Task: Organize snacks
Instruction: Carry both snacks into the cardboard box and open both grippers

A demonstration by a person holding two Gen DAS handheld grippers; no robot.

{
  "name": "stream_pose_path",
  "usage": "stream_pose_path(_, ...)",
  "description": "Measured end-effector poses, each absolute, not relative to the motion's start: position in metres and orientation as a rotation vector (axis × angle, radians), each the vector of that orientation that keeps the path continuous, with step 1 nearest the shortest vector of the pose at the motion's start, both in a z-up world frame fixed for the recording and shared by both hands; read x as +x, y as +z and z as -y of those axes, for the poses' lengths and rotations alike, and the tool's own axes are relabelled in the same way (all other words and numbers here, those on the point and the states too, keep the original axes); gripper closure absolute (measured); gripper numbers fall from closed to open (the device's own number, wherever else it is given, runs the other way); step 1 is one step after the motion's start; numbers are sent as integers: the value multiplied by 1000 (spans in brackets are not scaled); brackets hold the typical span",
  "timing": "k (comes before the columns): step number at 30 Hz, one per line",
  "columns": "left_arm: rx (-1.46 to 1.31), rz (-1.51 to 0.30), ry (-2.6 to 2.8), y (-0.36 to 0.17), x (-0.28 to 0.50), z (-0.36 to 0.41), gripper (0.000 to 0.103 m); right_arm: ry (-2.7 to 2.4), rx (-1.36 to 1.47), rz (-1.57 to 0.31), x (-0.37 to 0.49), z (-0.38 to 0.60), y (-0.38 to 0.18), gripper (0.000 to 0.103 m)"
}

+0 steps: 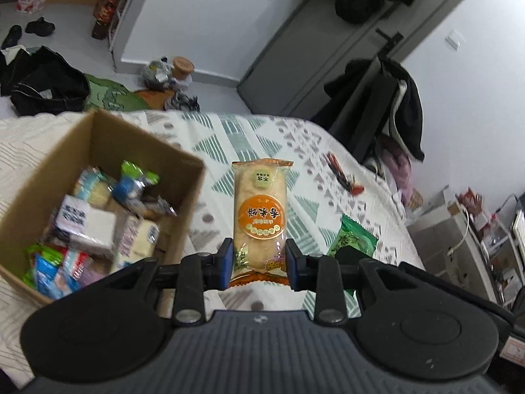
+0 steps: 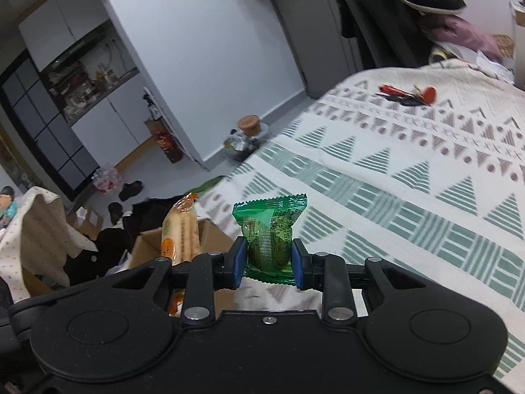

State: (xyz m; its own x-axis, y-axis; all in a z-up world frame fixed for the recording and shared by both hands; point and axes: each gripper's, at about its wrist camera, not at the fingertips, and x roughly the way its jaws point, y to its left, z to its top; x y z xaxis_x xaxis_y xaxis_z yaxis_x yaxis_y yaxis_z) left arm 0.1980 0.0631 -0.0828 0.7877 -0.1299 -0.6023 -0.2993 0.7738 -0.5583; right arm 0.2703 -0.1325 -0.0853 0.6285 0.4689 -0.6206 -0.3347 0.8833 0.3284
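Note:
My left gripper (image 1: 259,262) is shut on an orange rice-cracker packet (image 1: 259,210), held upright above the patterned bedspread (image 1: 249,138). To its left stands a cardboard box (image 1: 144,144) holding several wrapped snacks (image 1: 95,223). My right gripper (image 2: 268,262) is shut on a green snack packet (image 2: 270,233); that green snack packet (image 1: 356,238) also shows just right of the left gripper. In the right wrist view the orange rice-cracker packet (image 2: 181,233) hangs over the cardboard box (image 2: 213,234) to the left.
A red and black object (image 1: 343,177) lies on the far right of the bedspread (image 2: 393,180), the same red and black object (image 2: 410,93) at its far edge. Black bags (image 1: 49,82), shoes (image 1: 39,27), a jar (image 2: 247,138) and a clothes-draped chair (image 1: 387,105) surround the bed.

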Motion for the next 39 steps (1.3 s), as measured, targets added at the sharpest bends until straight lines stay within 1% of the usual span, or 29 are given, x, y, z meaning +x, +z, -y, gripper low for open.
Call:
stream_pose_path(8, -765, -646, 175, -80, 189, -102, 72, 514, 132, -761, 268, 89, -80, 75)
stream_pose_path(14, -796, -631, 222, -81, 183, -129, 72, 536, 110, -780, 269, 58, -86, 75)
stream_pose_path(26, -868, -677, 294, -104, 183, -168, 72, 557, 93, -813, 274, 11, -102, 75)
stream_pose_path(28, -888, -684, 314, -108, 183, -171, 68, 558, 91, -814, 276, 7, -104, 74)
stream_pose_path(30, -908, -683, 334, -111, 182, -174, 67, 557, 91, -815, 277, 5, -105, 74)
stream_pose_path(31, -919, -679, 344, -112, 181, -176, 63, 555, 93, -817, 278, 3, -105, 74)
stream_pose_path(33, -930, -675, 362, -113, 179, -179, 59, 556, 91, -813, 278, 2, -104, 74)
stream_pose_path(36, -922, -683, 366, -113, 180, -179, 56, 555, 86, -798, 277, 1, -102, 71)
stream_pose_path(37, -922, -689, 363, -113, 181, -179, 54, 547, 82, -793, 277, 1, -101, 65)
stream_pose_path(38, -922, -694, 363, -114, 182, -178, 53, 533, 81, -794, 277, 3, -101, 56)
stream_pose_path(39, -920, -698, 365, -114, 182, -178, 48, 522, 87, -796, 279, 5, -101, 53)
